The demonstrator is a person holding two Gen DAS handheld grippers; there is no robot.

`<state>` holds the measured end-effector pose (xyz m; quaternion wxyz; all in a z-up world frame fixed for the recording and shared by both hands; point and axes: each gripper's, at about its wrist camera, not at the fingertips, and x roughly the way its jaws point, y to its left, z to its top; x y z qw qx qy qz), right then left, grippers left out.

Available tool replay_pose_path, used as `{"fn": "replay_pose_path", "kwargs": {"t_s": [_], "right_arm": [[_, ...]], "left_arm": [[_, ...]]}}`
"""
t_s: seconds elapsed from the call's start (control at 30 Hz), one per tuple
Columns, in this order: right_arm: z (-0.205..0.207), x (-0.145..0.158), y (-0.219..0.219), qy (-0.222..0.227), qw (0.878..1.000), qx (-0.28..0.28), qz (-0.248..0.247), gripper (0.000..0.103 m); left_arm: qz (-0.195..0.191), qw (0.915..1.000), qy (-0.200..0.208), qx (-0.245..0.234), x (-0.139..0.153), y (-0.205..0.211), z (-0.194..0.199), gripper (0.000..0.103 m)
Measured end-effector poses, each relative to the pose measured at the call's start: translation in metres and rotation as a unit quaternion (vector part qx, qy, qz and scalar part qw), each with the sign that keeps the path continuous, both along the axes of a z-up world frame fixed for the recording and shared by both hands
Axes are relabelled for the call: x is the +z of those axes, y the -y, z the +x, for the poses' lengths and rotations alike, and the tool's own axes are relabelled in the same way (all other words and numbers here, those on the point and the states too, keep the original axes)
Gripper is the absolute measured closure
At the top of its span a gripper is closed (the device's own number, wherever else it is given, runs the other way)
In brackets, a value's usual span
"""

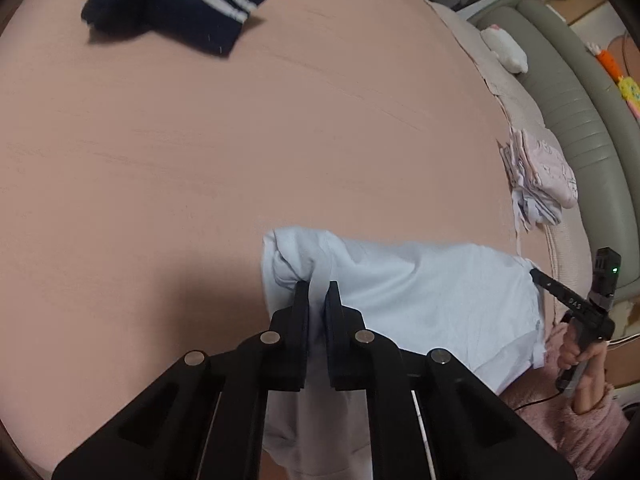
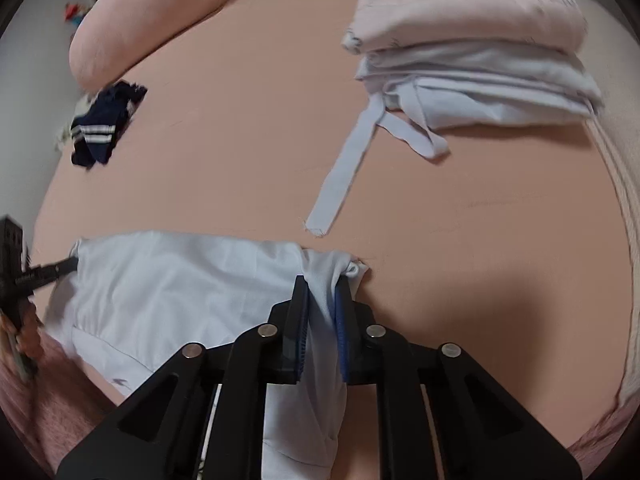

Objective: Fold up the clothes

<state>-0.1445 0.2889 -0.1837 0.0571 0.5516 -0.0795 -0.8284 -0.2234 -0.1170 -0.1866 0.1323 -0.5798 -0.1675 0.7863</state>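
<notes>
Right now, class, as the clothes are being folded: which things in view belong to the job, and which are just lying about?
Belonging to the job:
- light blue garment, pinched at both ends
- left gripper
- right gripper
- stack of folded clothes
- navy striped garment, unfolded

Lying about:
- pink pillow
- white plush toy
- loose pale strap

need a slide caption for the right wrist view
Right hand-held gripper shut on one end of a pale blue garment, left hand-held gripper on the other, folded stack beyond.
</notes>
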Motion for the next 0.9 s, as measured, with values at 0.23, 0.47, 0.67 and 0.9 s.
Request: {"fn": "replay_pose_path", "kwargs": {"t_s": [0.23,0.47,0.67,0.9], "right_arm": [[-0.014,-0.003,0.008,-0.008,0.999,0.002,0.037,0.081],[0.057,0.089,0.029,-0.147,0.987,0.059,0.025,0.062],[0.1,0.042,0.081,-0.069,0.971,0.2,0.11,0.062],[0.127,0.011,0.069,-0.075,0.953,0.198,0.219,0.084]], "left_arm": [[0.027,0.999,-0.034,0.002,0.027,-0.001,-0.001,0.087],[-0.114,0.9816,-0.118,-0.098,0.064,-0.06,0.06,0.041],[-0.207,0.9481,-0.122,-0.208,0.059,-0.087,0.099,0.041],[-0.197,0.9483,-0.097,-0.229,0.054,-0.085,0.103,0.087]]}}
